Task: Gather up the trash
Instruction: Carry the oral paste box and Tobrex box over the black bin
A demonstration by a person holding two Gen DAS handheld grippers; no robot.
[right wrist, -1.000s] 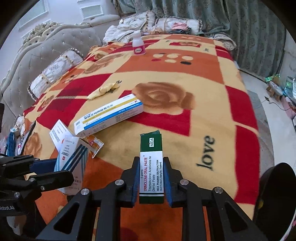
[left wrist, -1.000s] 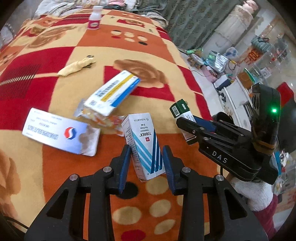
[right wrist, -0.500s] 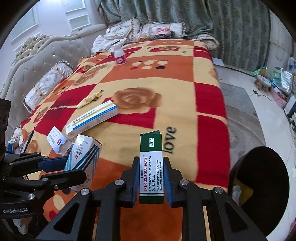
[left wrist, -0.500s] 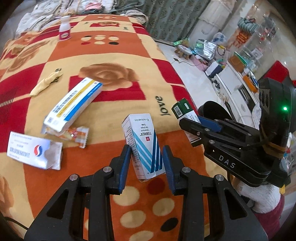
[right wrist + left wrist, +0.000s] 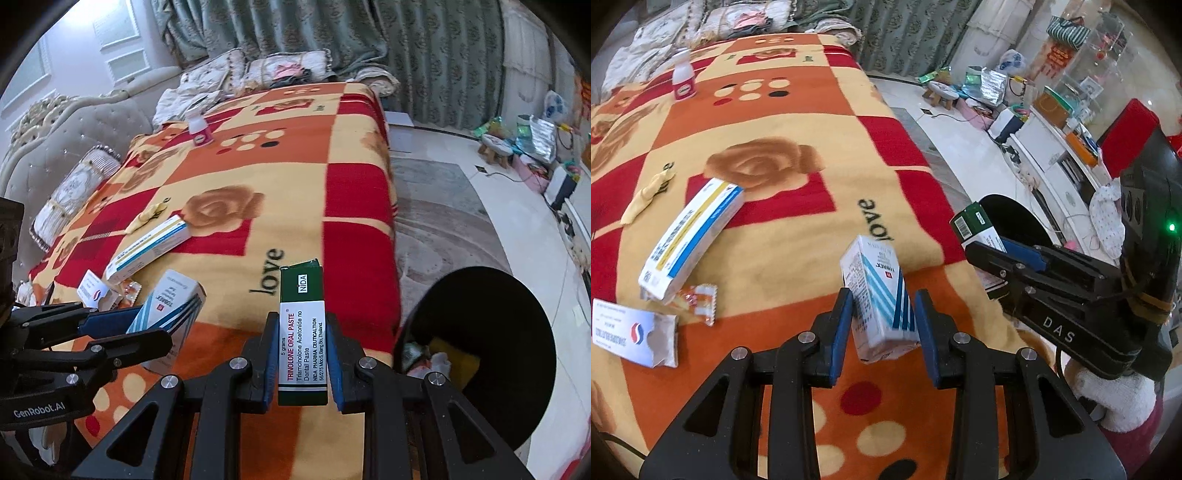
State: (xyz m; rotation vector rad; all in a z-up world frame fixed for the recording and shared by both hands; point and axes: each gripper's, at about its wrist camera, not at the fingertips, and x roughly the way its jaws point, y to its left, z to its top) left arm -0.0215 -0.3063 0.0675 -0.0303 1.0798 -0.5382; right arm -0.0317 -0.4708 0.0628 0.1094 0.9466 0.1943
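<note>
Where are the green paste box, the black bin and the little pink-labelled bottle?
green paste box (image 5: 302, 345): right wrist view, on its white printed label.
black bin (image 5: 517, 354): right wrist view, on its dark inner wall.
pink-labelled bottle (image 5: 683, 75): left wrist view, on its white body.

Left gripper (image 5: 882, 325), right gripper (image 5: 301, 363) — black plastic frames, blue finger pads, silver screws; white lettering "DAS" and "GenRobot.AI"; green indicator light. Hand (image 5: 1115, 395) — white knit glove, maroon sleeve (image 5: 1126, 448).

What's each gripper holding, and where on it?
Left gripper: white-and-blue box, lower half. Right gripper: green-and-white paste box, by the sides of its white lower half.
</note>
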